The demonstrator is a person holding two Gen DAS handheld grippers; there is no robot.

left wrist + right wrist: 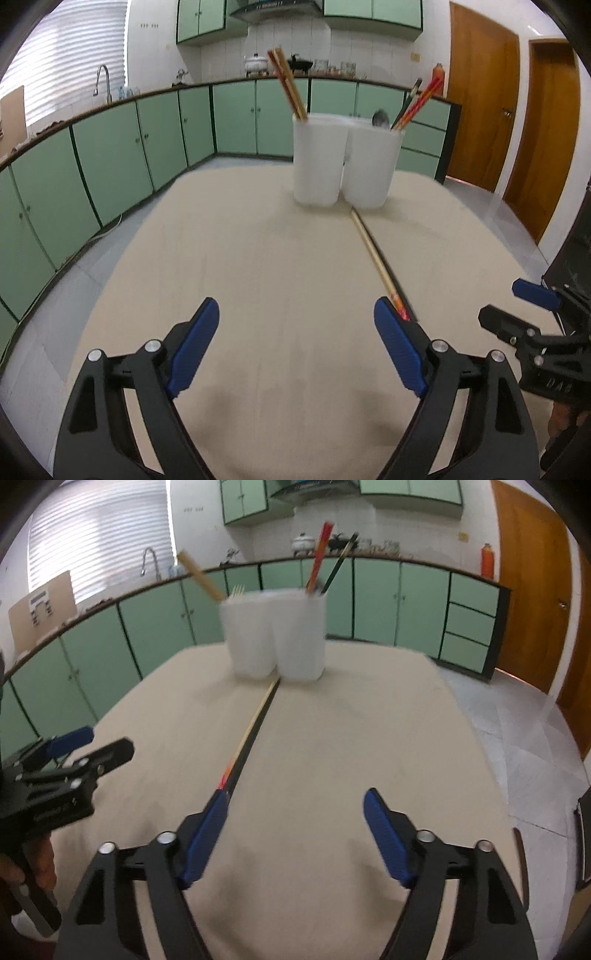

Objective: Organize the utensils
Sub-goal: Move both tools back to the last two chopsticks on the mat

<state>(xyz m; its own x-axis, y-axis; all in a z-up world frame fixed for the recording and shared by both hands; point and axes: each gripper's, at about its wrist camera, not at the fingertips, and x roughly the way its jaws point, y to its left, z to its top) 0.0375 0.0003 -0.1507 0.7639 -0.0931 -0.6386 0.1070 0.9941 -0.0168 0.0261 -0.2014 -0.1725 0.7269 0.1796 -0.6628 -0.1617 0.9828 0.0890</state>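
Nearest the cameras, both tools are spread with nothing between their pads. The left tool point(297, 332) hangs over bare cloth on the worktop point(240, 258), its blue fingers point(195, 343) well apart. The right tool point(295, 819) is likewise spread, the gap a little narrower. Each tool shows at the edge of the other's view, so they sit side by side, one to either side of the loose utensil, likely so either hand can take it.

That utensil is a pair of chopsticks point(373, 254) lying flat on the worktop, a pale one and a dark one side by side, their red-patterned ends toward the tools. In the left wrist view the near end disappears behind the inner finger of the left tool; in the right wrist view it meets the tip of the right tool's inner finger. Whether either finger touches it I cannot tell. The far tips reach the foot of the holders.

Farther on stand two white utensil holders point(319, 158), touching each other. The left one holds wooden chopsticks point(286, 83); the right one holds red and dark chopsticks point(419, 101) and what looks like a spoon point(380, 118). Being the only utensils left out, the flat pair looks like the next to be sorted in.
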